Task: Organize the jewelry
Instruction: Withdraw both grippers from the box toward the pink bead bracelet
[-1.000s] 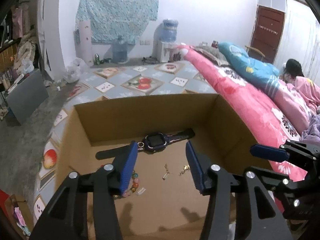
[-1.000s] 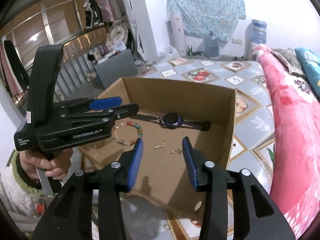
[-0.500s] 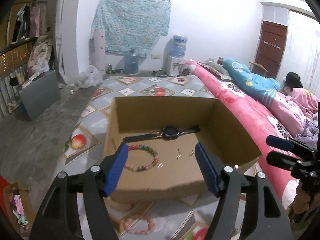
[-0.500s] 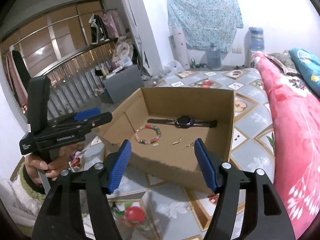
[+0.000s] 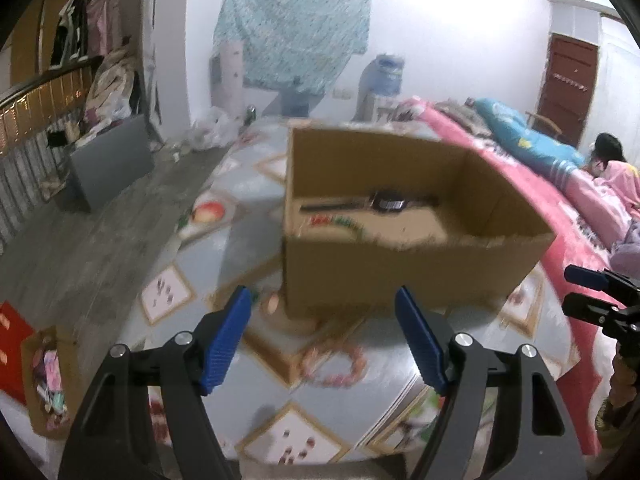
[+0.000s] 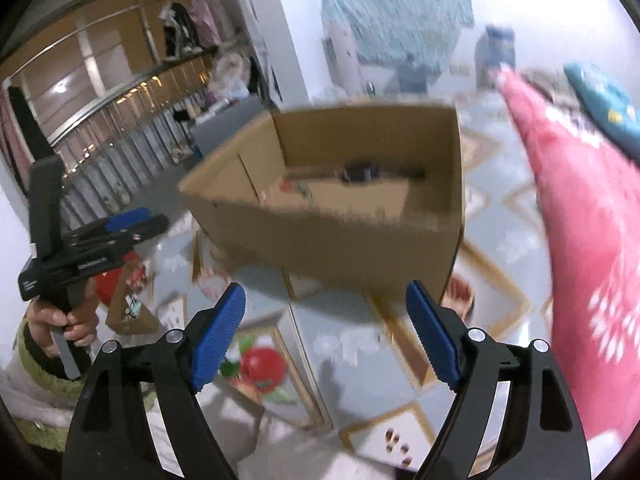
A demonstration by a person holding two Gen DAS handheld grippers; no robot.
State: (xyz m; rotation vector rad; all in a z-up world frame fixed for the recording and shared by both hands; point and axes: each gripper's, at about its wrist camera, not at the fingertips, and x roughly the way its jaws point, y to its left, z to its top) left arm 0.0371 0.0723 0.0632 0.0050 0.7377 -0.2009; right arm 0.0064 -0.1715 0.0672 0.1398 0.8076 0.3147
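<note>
An open cardboard box (image 5: pixel 408 272) (image 6: pixel 332 236) stands on a patterned floor mat. Inside lie a dark watch (image 5: pixel 386 203) (image 6: pixel 360 171) and a coloured bead bracelet (image 5: pixel 340 224) (image 6: pixel 296 189), both blurred. A pink bead bracelet (image 5: pixel 336 364) lies on the mat in front of the box. My left gripper (image 5: pixel 324 320) is open and empty, low, in front of the box and above the pink bracelet. My right gripper (image 6: pixel 326 312) is open and empty, also in front of the box.
A bed with a pink quilt (image 5: pixel 560 200) (image 6: pixel 580 220) runs along the right. A person (image 5: pixel 612 160) sits at its far end. A small box of odds and ends (image 5: pixel 48 384) sits at the left. A railing (image 6: pixel 120 132) and a grey panel (image 5: pixel 110 160) stand further left.
Both grippers have pulled back and down from the box, so its front wall now hides much of the inside. Both jaws have opened wider. The pink bracelet on the mat has come into view.
</note>
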